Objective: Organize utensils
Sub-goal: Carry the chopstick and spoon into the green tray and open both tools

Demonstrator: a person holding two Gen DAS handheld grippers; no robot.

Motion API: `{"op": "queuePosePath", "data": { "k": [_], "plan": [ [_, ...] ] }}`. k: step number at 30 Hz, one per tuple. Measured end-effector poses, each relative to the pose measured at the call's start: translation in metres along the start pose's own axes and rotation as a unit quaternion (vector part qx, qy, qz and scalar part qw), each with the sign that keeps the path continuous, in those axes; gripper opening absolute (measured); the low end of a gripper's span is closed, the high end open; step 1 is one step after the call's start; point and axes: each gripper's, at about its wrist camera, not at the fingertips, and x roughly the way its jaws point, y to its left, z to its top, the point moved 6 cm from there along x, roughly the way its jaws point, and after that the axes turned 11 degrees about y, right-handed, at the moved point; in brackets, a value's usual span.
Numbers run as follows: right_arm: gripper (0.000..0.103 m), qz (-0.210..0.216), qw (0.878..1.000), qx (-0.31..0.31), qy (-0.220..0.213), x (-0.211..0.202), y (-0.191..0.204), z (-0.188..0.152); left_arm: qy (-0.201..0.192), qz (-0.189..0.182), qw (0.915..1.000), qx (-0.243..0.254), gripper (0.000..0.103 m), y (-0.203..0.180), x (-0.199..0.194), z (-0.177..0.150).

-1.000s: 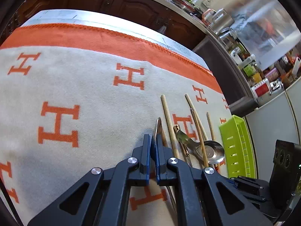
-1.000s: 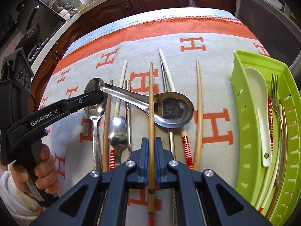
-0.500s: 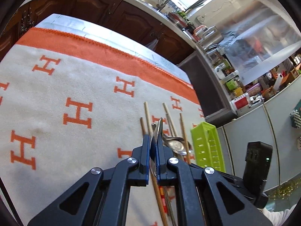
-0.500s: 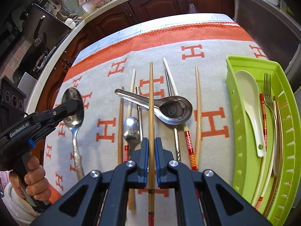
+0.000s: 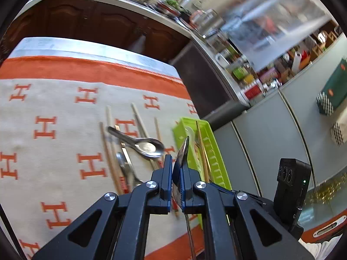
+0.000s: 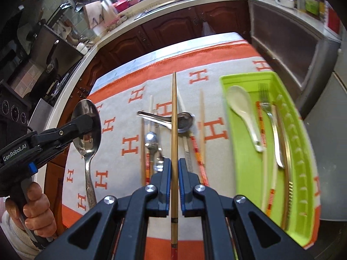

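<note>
We see the left hand-held gripper (image 6: pixel 90 121) pinching a metal spoon (image 6: pixel 87 130) by its bowl, left of the green tray (image 6: pixel 303 173); the right hand-held gripper (image 6: pixel 174 169) pinches a wooden chopstick (image 6: pixel 174 112) above the table (image 6: pixel 121 164), also left of that tray.

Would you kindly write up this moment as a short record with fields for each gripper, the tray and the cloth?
left gripper: shut on a metal spoon by its bowl, lifted clear of the cloth
right gripper: shut on a wooden chopstick, pointing away from the camera
green tray: holds a white ceramic spoon, a fork and some chopsticks
cloth: carries a steel ladle spoon, a smaller spoon and several loose chopsticks
</note>
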Motion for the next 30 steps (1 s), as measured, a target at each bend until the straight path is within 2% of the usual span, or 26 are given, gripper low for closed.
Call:
{"op": "queuePosePath", "data": {
  "k": [7,12,14,22,27,30],
  "plan": [
    [0.006,-0.042,0.997,0.058,-0.005,-0.024,-0.071,-0.018,0.060,-0.015,0.9978,0.025,0.004,-0.058,0.061,0.007],
    [0.006,-0.066,0.995,0.069,0.005,-0.025,-0.109,-0.017,0.086,-0.015,0.9958,0.028,0.004,-0.084,0.103,0.017],
    [0.006,-0.066,0.996,0.063,0.014,-0.021,-0.123,-0.011,0.091,-0.004,0.9955,0.023,0.004,-0.088,0.120,0.021],
    [0.006,-0.052,0.997,0.027,0.044,0.003,-0.140,0.013,0.111,0.058,0.9921,0.002,0.004,-0.079,0.169,0.032],
    [0.006,-0.041,0.996,-0.006,0.073,0.021,-0.142,0.022,0.125,0.098,0.9874,-0.003,0.004,-0.072,0.181,0.028],
    [0.007,-0.046,0.995,-0.014,0.086,0.028,-0.143,0.025,0.131,0.115,0.9847,-0.007,0.010,-0.069,0.182,0.027]
  ]
}}
